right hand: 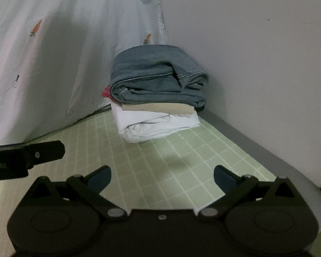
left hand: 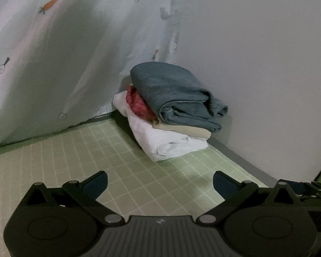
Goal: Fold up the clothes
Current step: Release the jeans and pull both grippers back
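Note:
A stack of folded clothes sits in the far corner of the green checked bed sheet (left hand: 109, 160) (right hand: 182, 156). Folded blue jeans (left hand: 173, 92) (right hand: 156, 72) lie on top, over a beige garment (left hand: 194, 131) (right hand: 160, 107), a red patterned piece (left hand: 137, 103) (right hand: 106, 91) and a white garment (left hand: 160, 143) (right hand: 152, 124) at the bottom. My left gripper (left hand: 160, 185) is open and empty, low over the sheet, well short of the stack. My right gripper (right hand: 162, 178) is also open and empty, facing the stack. The left gripper's body (right hand: 27, 154) shows at the right wrist view's left edge.
A white curtain with small carrot prints (left hand: 53, 53) (right hand: 42, 53) hangs along the left side of the bed. A plain pale wall (left hand: 256, 64) (right hand: 256, 53) bounds the right side, with a grey bed edge (left hand: 241, 160) (right hand: 246, 137) below it.

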{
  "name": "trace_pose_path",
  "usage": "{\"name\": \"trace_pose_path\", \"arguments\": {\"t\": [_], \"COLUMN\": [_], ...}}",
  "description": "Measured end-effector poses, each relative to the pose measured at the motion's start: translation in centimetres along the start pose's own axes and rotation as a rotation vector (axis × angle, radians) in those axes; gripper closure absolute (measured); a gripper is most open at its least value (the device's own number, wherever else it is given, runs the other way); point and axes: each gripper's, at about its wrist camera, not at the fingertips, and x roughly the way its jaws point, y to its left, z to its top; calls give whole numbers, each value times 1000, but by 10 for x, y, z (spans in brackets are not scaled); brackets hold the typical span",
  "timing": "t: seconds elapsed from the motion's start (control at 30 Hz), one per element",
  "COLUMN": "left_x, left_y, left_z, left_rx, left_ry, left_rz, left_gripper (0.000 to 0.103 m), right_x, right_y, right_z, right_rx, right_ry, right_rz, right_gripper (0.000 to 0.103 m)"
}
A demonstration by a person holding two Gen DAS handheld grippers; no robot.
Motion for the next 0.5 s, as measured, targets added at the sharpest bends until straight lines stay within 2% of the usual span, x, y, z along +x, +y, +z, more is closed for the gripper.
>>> {"name": "trace_pose_path", "arguments": {"t": [0.5], "left_x": [-16], "left_y": [-7], "left_z": [-10], "left_rx": [13], "left_ry": [-18], "left_rz": [-33], "left_gripper": [0], "right_x": [-18], "right_y": [-2], "right_z": [-6], "right_rx": [-15], "right_ry": [-27], "right_rz": [-36], "right_gripper": [0]}}
